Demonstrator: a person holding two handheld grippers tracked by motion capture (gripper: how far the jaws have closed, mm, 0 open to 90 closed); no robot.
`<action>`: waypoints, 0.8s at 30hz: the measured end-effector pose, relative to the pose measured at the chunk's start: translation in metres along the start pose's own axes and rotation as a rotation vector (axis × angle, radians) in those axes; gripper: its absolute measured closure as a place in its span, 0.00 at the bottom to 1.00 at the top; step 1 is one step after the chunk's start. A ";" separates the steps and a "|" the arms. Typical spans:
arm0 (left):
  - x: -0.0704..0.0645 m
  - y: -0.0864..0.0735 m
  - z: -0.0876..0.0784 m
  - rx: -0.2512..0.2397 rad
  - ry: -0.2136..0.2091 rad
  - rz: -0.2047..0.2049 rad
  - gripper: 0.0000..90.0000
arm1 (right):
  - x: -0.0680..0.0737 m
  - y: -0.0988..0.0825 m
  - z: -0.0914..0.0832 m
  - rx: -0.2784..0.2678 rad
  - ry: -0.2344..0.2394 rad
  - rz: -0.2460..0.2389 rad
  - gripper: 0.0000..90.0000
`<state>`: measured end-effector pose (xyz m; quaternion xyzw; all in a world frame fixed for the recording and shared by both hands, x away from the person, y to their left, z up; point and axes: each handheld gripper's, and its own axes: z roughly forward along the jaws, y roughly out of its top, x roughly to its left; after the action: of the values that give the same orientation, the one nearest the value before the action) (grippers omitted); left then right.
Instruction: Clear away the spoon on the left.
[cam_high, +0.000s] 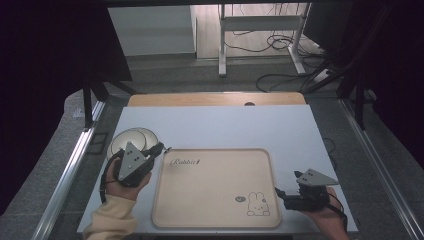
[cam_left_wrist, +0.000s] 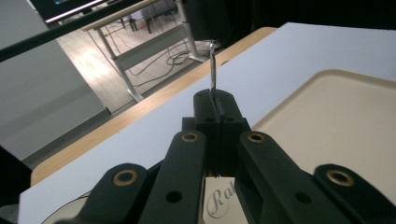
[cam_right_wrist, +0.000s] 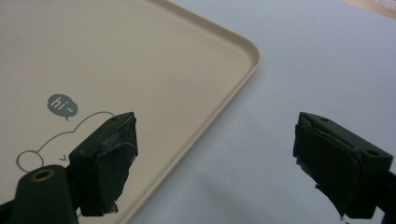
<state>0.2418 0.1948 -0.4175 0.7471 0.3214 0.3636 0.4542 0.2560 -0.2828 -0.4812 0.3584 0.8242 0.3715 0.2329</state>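
Note:
A beige tray (cam_high: 215, 187) with a rabbit drawing and the word "Rabbit" lies on the white tabletop (cam_high: 225, 125). My left gripper (cam_high: 161, 149) hovers at the tray's far left corner, shut on a thin metal strip (cam_left_wrist: 213, 70) that pokes out past the closed jaws (cam_left_wrist: 215, 100). It is seen edge-on, so I cannot tell what it is. A white round plate (cam_high: 125, 137) sits just behind that gripper. My right gripper (cam_high: 278, 192) stands open at the tray's near right edge. Its jaws straddle the tray rim (cam_right_wrist: 224, 98) with nothing between them (cam_right_wrist: 215, 154).
A wooden table edge (cam_high: 215, 99) runs behind the white top. Beyond it are a desk frame (cam_high: 260, 22) and loose cables (cam_high: 280, 75) on the floor. Metal rails (cam_high: 75, 160) flank the table on both sides.

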 end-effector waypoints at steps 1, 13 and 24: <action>-0.001 0.000 0.001 0.004 -0.007 0.007 1.00 | 0.000 0.000 0.000 0.000 0.000 0.000 0.16; -0.015 0.002 0.018 0.022 -0.058 0.037 1.00 | 0.000 0.000 0.000 0.000 -0.001 -0.001 0.16; -0.020 0.001 0.031 0.035 -0.080 0.050 1.00 | 0.000 -0.001 0.001 0.002 0.000 -0.001 0.16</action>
<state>0.2572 0.1649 -0.4317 0.7769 0.2904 0.3388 0.4442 0.2560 -0.2826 -0.4820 0.3581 0.8247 0.3706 0.2329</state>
